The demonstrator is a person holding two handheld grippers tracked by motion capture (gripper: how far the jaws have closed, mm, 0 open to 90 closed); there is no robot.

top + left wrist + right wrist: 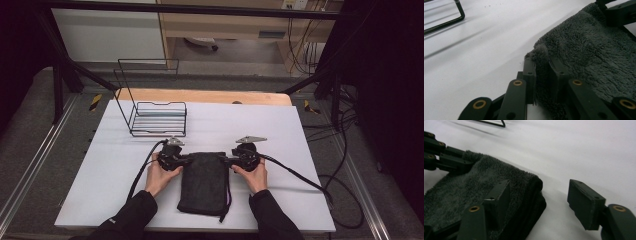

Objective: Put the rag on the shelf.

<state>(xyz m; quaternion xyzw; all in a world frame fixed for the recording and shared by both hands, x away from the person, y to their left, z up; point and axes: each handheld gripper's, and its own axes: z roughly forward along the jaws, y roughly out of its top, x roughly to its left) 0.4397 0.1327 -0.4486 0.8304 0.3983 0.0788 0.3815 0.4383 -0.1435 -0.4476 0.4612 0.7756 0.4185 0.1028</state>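
Left gripper (pixel 542 75) fingers pinch the fleece pouch (pixel 204 182) corner; I keep right gripper (pixel 541 202) fingers open, straddling the opposite corner to lift evenly.

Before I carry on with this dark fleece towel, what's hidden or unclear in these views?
- High view: jaw tips of left gripper and right gripper too small against the dark grey fleece towel.
- Left gripper view: the towel's pinched corner hides the layers held.
- Right gripper view: one jaw lies over the towel; the bottom edge cuts off its near end.
- Black wire rack: cut off in both gripper views.
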